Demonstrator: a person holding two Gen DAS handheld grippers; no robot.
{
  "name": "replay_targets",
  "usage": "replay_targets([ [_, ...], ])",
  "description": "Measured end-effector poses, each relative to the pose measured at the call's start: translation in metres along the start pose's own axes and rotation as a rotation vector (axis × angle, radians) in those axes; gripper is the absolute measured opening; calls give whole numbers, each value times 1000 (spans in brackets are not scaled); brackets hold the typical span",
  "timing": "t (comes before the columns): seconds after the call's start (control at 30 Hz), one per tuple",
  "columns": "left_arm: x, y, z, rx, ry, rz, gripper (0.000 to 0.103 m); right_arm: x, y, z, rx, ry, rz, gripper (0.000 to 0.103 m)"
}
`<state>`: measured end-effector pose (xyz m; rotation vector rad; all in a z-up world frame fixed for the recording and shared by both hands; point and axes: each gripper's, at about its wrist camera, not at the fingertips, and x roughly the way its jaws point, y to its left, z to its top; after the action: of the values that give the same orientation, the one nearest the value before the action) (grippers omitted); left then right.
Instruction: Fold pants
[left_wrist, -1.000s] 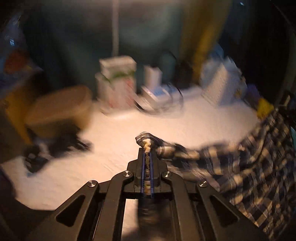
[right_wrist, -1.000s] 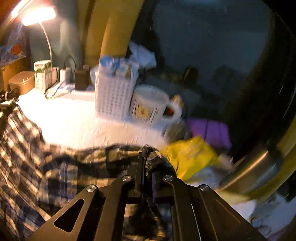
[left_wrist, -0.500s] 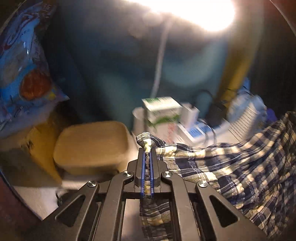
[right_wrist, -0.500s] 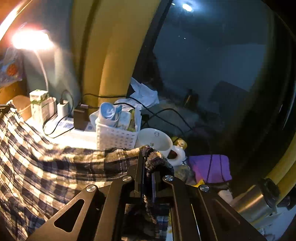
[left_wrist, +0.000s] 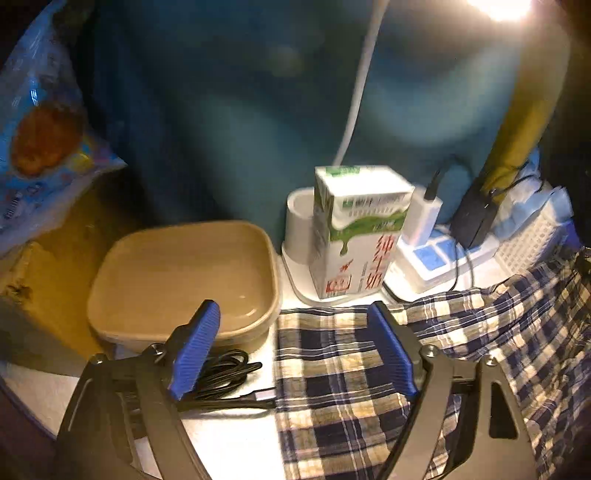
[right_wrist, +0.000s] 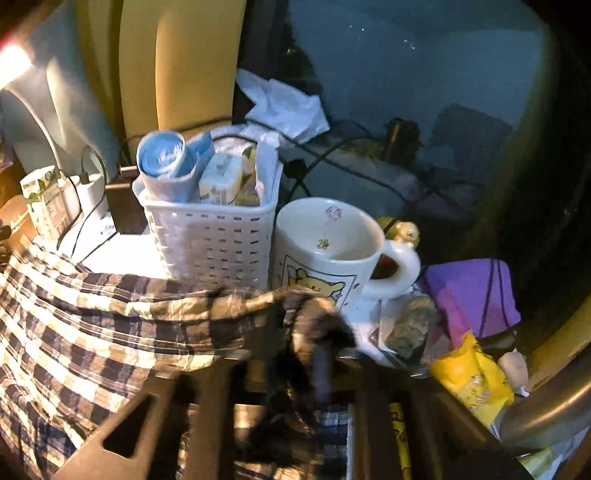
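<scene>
We see the left gripper (left_wrist: 291, 350) with fingers just spread, plaid pants (left_wrist: 340, 373) lying flat beneath them on the worktop (left_wrist: 229, 443); the right gripper (right_wrist: 314, 354), blurred, has been opening, cloth bunched between its fingers, grip unclear.

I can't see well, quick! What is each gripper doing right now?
Left gripper: open, jaws just spread, holding nothing; plaid pants lie below.
Right gripper: blurred, jaws just opening with pants cloth between them; grip cannot be told.

Both views are dim and yellow-tinted, with dark fisheye corners that bend the edges. A glaring lamp head (left_wrist: 498, 7) burns out the upper right of the left wrist view and lights the white tabletop (left_wrist: 236, 443). In the right wrist view the black gripper fingers (right_wrist: 321, 369) smear with motion blur.
</scene>
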<state>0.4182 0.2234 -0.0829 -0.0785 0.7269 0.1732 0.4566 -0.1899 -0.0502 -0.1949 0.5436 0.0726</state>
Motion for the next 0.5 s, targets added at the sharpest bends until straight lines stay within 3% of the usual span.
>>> replay_targets([
  [0.03, -7, 0, 0, 8, -5, 1, 82, -7, -1, 0, -1, -10, 17, 62],
  [0.07, -14, -1, -1, 16, -9, -1, 82, -12, -1, 0, -5, -18, 28, 72],
  [0.3, -67, -13, -30, 64, -24, -56, 82, -65, -1, -14, -63, -89, 40, 72],
  [0.4, -84, -18, -46, 77, -12, -64, 82, -74, -9, -16, -62, -99, 9, 85],
  [0.5, -101, -20, -62, 60, -5, -71, 82, -90, -23, -18, -23, -100, 10, 85],
])
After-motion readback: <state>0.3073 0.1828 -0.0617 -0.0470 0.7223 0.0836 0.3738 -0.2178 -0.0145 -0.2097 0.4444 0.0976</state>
